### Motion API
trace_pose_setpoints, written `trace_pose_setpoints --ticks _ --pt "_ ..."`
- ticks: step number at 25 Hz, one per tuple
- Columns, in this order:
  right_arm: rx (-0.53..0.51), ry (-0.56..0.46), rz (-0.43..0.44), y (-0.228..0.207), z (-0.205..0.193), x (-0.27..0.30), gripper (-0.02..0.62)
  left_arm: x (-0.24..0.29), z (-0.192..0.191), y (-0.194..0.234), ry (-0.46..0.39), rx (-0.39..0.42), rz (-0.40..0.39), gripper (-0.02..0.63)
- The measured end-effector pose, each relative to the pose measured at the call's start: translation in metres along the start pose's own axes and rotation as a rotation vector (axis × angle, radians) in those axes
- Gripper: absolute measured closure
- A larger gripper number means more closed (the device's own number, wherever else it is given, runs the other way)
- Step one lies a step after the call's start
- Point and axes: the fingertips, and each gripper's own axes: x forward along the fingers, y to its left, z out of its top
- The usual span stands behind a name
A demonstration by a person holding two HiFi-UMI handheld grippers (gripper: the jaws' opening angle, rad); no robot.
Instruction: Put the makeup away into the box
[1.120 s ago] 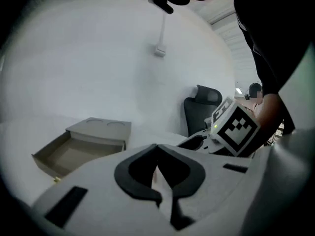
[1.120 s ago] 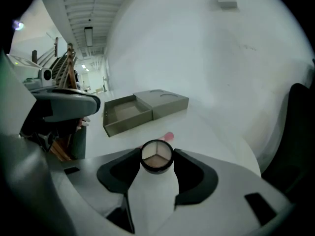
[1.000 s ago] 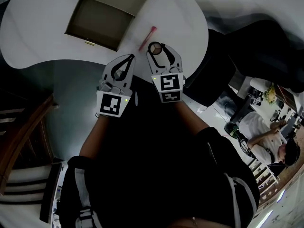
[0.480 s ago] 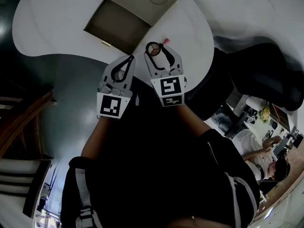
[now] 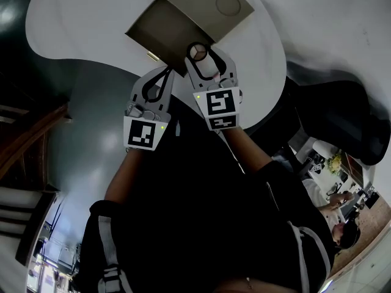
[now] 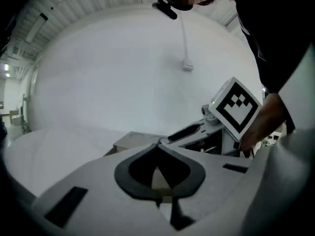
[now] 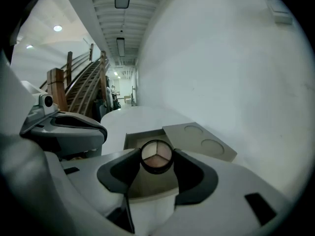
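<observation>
- The right gripper (image 7: 157,154) is holding its jaws wide and pinching a small round compact (image 7: 157,157) between the tips, with one dark pad pressing on each side of the rim.
- The compact is showing a black ring around three wedge-shaped pans, two pale and one pinkish-brown, all with a matte, powdery look.
- The left gripper (image 6: 158,144) is keeping its jaws together, tips touching, with nothing caught in the spade-shaped gap between its dark pads.
- Both grippers are showing smooth grey-white plastic shells with black rubbery pads, and each is carrying a cube with black-and-white square markers at the back.
- In the head view the two are sitting side by side, with the right one reaching further forward.
- The box (image 5: 160,32) is lying open on the table (image 5: 85,23); it is a shallow rectangular tray of dull brown cardboard.
- Its flat lid (image 5: 211,0) is lying just beyond it, with two round recesses pressed into it.
- The compact seems to be hanging over the box's near corner rather than resting inside it, though the head view is too steep to be sure.
- The table is looking smooth, white and rounded at its edge.
</observation>
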Motion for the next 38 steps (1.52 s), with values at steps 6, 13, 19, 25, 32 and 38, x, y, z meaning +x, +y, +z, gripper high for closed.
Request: trace_pose_setpoints --ticks 6,13,19,25,32,38 --pt "-0.030 0.008 0.046 0.009 0.013 0.033 0.365 0.005 -0.001 0.025 0.001 -0.016 0.041 0.598" --pt "-0.042 0.063 0.088 0.020 0.014 0.069 0.365 0.011 -0.006 0.052 0.016 -0.045 0.068 0.598" --pt "-0.059 0.111 0.118 0.025 0.007 0.099 0.365 0.023 -0.016 0.069 0.034 -0.050 0.092 0.598" --pt "-0.077 0.182 0.136 0.028 -0.005 0.121 0.365 0.029 -0.026 0.080 0.055 -0.065 0.105 0.598" --pt "-0.114 0.264 0.164 0.037 -0.026 0.140 0.365 0.031 -0.034 0.092 0.067 -0.077 0.125 0.598" --pt "-0.121 0.320 0.166 0.039 -0.038 0.145 0.364 0.026 -0.039 0.096 0.070 -0.082 0.140 0.598"
